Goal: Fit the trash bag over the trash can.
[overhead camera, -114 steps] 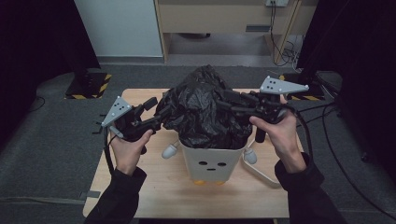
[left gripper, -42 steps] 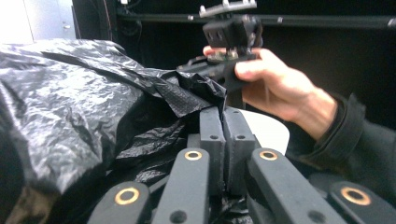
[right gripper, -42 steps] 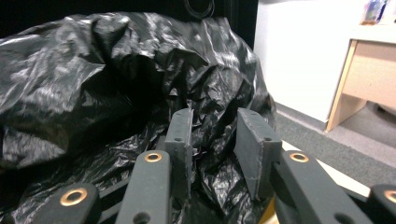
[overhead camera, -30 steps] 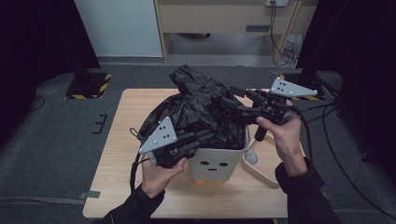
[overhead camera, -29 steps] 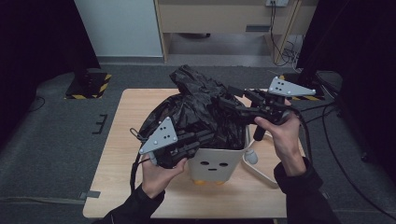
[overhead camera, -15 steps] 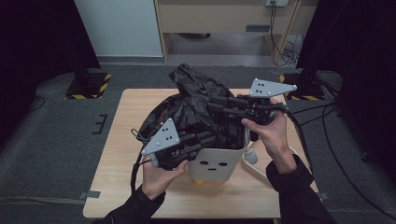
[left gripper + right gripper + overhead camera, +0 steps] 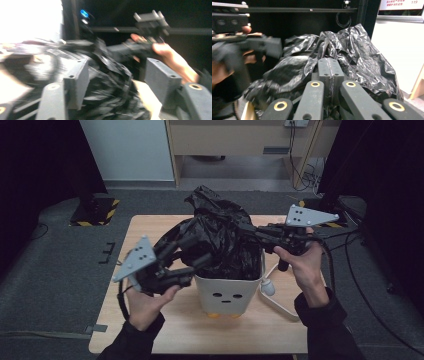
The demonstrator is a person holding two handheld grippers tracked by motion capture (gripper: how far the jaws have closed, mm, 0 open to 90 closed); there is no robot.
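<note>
Fitting black bin liner (image 7: 220, 237) into white bin (image 7: 229, 295): right gripper (image 7: 329, 68) fingers clamp liner, left gripper (image 7: 192, 252) spread; next, grab rim.

The black bag (image 7: 220, 240) bulges over the bin (image 7: 227, 295), blocking you; the table (image 7: 150, 227) on your left lies open.

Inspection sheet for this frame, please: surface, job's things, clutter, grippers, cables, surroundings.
Surface: wooden table, bare around the bin.
Job's things: black bag bulging out of a white bin with a face on it.
Clutter: white lid lying beside the bin.
Grippers: left gripper open at the bag; right gripper shut on the bag.
Cables: one trailing from each gripper; more on the floor far right.
Surroundings: grey floor, striped block, wooden desk.
</note>
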